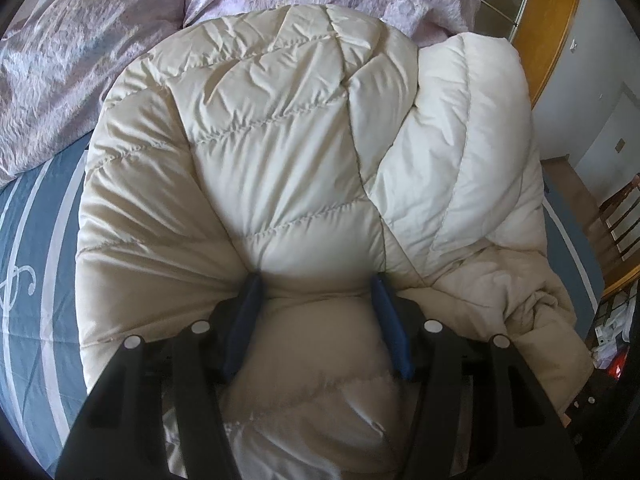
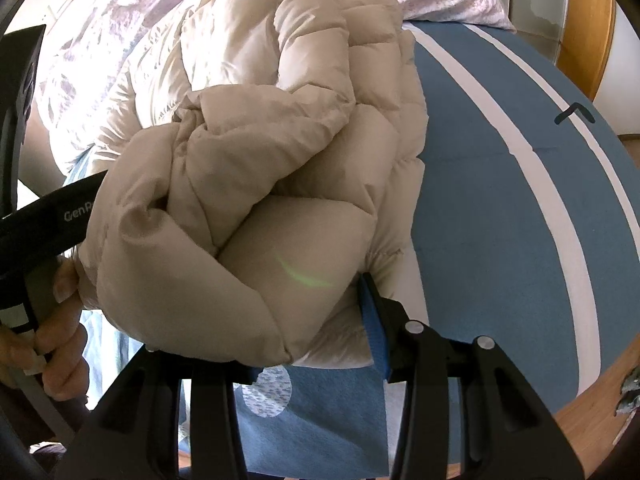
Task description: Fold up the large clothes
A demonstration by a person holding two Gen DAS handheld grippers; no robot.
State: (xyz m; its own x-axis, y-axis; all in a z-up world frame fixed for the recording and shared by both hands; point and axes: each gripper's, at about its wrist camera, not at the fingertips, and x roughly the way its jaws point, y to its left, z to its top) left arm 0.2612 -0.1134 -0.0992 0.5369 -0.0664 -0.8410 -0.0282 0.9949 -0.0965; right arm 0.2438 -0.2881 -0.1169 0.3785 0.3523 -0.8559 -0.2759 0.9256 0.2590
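Coat (image 1: 280, 152) is mid-fold on the bed (image 1: 36, 208). Left gripper (image 1: 316, 292) and right gripper (image 2: 304, 300) each pinch puffy cloth. Next: lay it flat, then let go.

A home bedroom: a bed with a blue striped sheet (image 2: 500, 200), a crumpled lilac duvet (image 1: 80, 60), a wooden headboard (image 1: 556, 20), and wood flooring (image 2: 592, 412).

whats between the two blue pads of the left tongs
A bunched fold of the cream puffer jacket fills the gap between the left tongs pads, seen in the left wrist view.
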